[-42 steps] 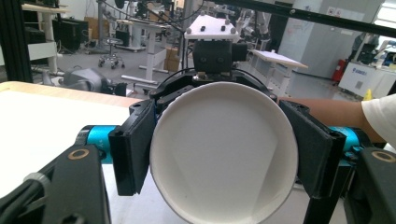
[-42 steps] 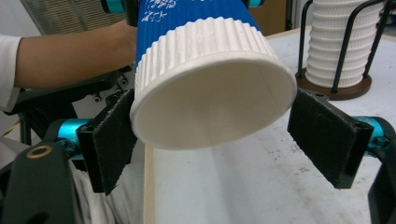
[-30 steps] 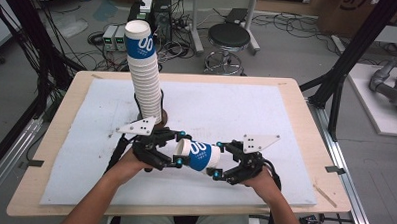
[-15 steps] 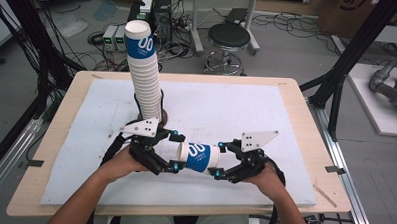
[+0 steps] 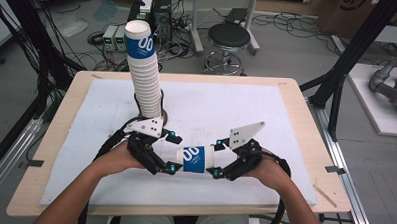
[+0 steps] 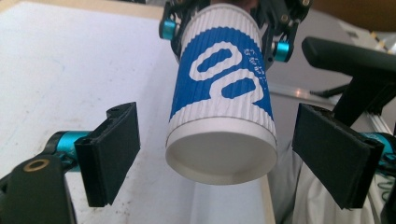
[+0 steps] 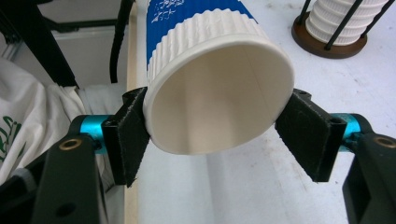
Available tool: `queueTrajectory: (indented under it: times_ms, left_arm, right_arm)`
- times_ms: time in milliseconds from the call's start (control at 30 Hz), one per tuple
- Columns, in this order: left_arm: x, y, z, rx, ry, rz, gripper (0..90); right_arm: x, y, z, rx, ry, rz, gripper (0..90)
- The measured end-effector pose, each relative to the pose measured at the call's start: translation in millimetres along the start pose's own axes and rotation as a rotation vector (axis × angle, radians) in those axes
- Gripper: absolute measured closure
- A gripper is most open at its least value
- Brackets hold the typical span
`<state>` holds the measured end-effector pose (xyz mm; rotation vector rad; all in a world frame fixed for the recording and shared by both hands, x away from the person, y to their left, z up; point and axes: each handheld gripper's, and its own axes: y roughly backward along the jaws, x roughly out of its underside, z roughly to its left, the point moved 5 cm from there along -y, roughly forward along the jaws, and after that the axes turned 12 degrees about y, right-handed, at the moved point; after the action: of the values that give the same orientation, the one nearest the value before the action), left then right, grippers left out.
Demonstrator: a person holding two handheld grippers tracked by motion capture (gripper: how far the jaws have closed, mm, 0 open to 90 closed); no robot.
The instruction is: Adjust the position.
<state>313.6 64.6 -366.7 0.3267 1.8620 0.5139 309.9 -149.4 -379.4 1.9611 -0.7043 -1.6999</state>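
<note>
A cup (image 5: pixel 197 158) is held level above the counter (image 5: pixel 286 110), at about 6 o'clock on it, between the two grippers. The right gripper (image 7: pixel 212 126) is clamped on the cup's rim end, its pads pressing both sides, so the cup is carried by it alone. The left gripper (image 6: pixel 219 158) stands wide open around the cup's base, its jaws having just been opening, touching nothing. The stack (image 5: pixel 143 75) stands near, at 11 o'clock from the cup, probably its source.
</note>
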Motion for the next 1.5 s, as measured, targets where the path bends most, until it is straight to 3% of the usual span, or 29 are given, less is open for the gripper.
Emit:
queueTrajectory:
  times_ms: [67,367,767,1200,1367,1467,1500]
  left_arm:
    - [-1.2,-2.6,-0.1,0.001,-0.005,0.033,15.6]
    - [-11.6,-22.1,0.4,-0.003,-0.015,0.181,18.4]
    - [-10.4,-44.8,-3.2,0.000,-0.068,0.354,25.1]
    - [-3.7,-54.9,-1.9,0.001,-0.084,0.439,29.8]
    - [-1.3,-56.8,-2.1,-0.021,-0.079,0.427,30.4]
    - [-1.9,-56.2,-1.6,-0.034,-0.080,0.409,30.0]
    - [-2.9,-54.9,-0.5,-0.038,-0.098,0.408,29.8]
  right_arm:
    - [-2.2,-2.3,-0.8,0.000,0.019,0.049,28.6]
    - [-9.0,-10.7,-0.5,-0.015,0.059,0.147,28.6]
    - [-14.0,-18.0,1.1,-0.037,0.101,0.247,28.6]
    - [-12.1,-26.3,5.0,-0.067,0.103,0.309,29.0]
    - [-12.1,-27.3,3.8,-0.063,0.082,0.311,28.1]
    - [-11.6,-26.7,2.4,-0.053,0.064,0.289,25.6]
    - [-11.4,-25.8,1.5,-0.049,0.060,0.273,25.0]
